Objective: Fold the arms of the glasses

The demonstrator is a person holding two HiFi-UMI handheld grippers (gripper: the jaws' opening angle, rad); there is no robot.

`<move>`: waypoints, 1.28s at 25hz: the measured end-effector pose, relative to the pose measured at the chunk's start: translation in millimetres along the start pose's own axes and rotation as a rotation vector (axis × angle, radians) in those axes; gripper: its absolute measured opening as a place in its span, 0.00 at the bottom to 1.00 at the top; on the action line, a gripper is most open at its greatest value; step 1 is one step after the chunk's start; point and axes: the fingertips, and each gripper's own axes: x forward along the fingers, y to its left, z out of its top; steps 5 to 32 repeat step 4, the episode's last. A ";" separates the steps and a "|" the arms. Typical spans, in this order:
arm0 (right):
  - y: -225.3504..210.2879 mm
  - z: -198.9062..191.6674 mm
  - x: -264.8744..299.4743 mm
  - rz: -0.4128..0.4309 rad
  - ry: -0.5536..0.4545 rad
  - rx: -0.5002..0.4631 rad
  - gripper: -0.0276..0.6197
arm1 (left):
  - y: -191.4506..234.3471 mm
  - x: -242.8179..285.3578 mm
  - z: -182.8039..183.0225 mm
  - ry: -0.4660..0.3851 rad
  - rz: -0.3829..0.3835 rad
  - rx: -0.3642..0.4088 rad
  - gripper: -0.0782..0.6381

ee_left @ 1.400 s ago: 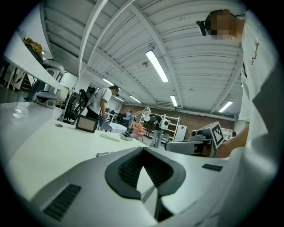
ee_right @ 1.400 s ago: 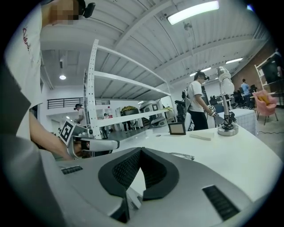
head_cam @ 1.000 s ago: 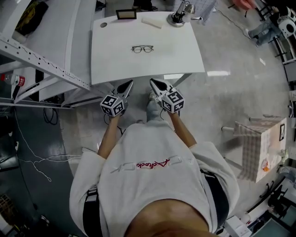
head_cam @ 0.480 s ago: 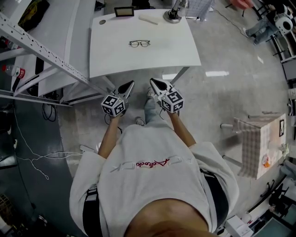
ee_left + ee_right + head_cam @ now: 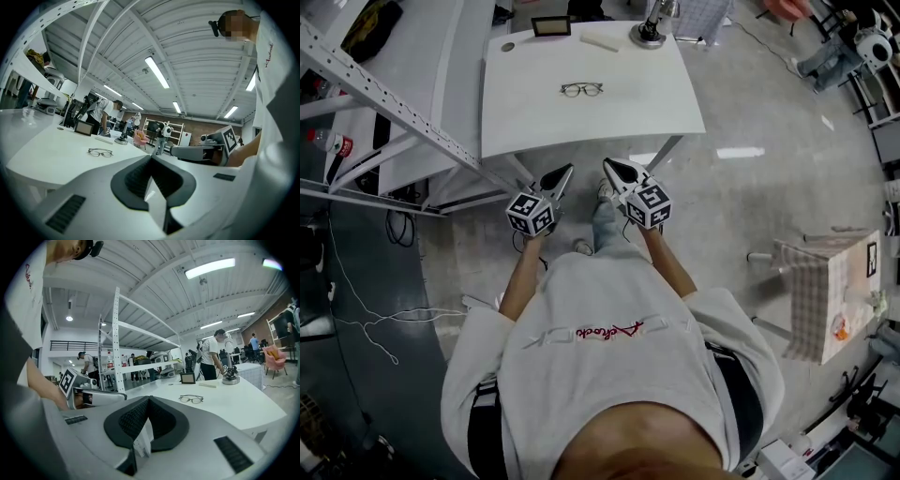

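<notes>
A thin dark-framed pair of glasses [image 5: 582, 89] lies on the white table [image 5: 581, 127], a little past its middle. It also shows in the left gripper view [image 5: 100, 152] and the right gripper view [image 5: 191, 399]. How its arms stand is too small to tell. Both grippers hang side by side in front of the table's near edge, well short of the glasses. My left gripper [image 5: 562, 172] is shut with nothing in it, its jaws meeting at the tip [image 5: 151, 157]. My right gripper [image 5: 608, 167] is likewise shut and empty [image 5: 148, 398].
At the table's far edge stand a small dark frame [image 5: 551, 27], a white bar [image 5: 599, 42], a black device on a round base [image 5: 644, 33] and a small disc [image 5: 507, 45]. White metal shelving [image 5: 384, 94] runs along the left. A checked box [image 5: 834, 291] stands on the floor at right.
The table and glasses have slid slightly up and left in the head view. Both grippers keep their place and stay shut.
</notes>
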 end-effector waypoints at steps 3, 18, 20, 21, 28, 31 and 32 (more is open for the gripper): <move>-1.0 1.9 -0.3 0.002 0.001 -0.004 0.08 | -0.8 0.2 -0.4 0.002 0.000 0.002 0.15; -1.2 2.4 -0.4 0.002 0.002 -0.005 0.08 | -1.1 0.2 -0.4 0.004 0.000 0.003 0.15; -1.2 2.4 -0.4 0.002 0.002 -0.005 0.08 | -1.1 0.2 -0.4 0.004 0.000 0.003 0.15; -1.2 2.4 -0.4 0.002 0.002 -0.005 0.08 | -1.1 0.2 -0.4 0.004 0.000 0.003 0.15; -1.2 2.4 -0.4 0.002 0.002 -0.005 0.08 | -1.1 0.2 -0.4 0.004 0.000 0.003 0.15; -1.2 2.4 -0.4 0.002 0.002 -0.005 0.08 | -1.1 0.2 -0.4 0.004 0.000 0.003 0.15; -1.2 2.4 -0.4 0.002 0.002 -0.005 0.08 | -1.1 0.2 -0.4 0.004 0.000 0.003 0.15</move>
